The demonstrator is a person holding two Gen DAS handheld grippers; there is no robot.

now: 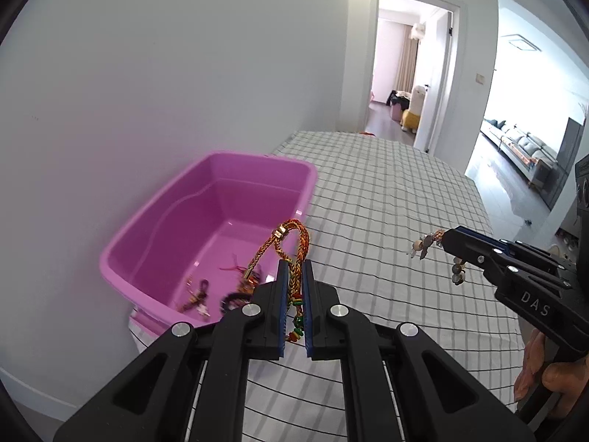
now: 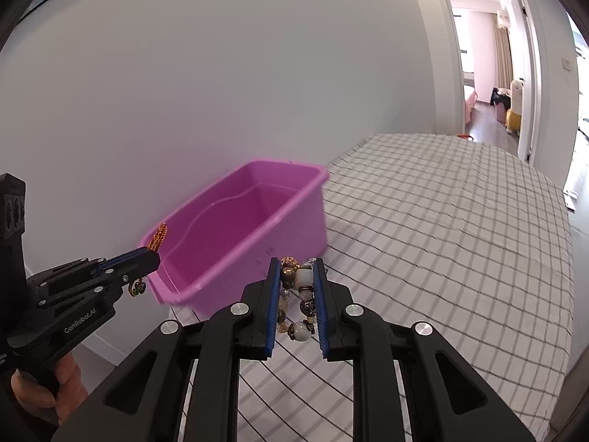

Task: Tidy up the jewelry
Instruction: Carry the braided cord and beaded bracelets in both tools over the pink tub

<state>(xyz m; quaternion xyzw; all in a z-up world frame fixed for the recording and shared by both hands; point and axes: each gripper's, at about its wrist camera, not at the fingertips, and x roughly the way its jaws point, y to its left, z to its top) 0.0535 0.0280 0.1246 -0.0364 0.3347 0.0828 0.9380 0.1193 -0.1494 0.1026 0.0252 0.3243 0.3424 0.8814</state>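
My left gripper point(image 1: 294, 263) is shut on an orange braided cord bracelet point(image 1: 292, 234) with small coloured beads, whose loop sticks up above the fingertips. It hangs over the near right corner of a pink plastic bin point(image 1: 154, 217), which holds several other jewelry pieces point(image 1: 198, 296) on its floor. My right gripper point(image 2: 297, 262) is shut on a beaded bracelet point(image 2: 299, 294) of white, brown and gold beads, above the checked cloth just right of the pink bin point(image 2: 294, 217). Each gripper shows in the other's view: the right gripper point(image 1: 443, 237), the left gripper point(image 2: 156, 256).
A checked white cloth point(image 1: 397, 199) covers the table, which runs toward an open doorway point(image 1: 408, 66). The bin stands against a white wall point(image 1: 165, 73) at the table's left edge. A small red item point(image 2: 464, 135) lies at the table's far end. A hand point(image 1: 548, 379) grips each handle.
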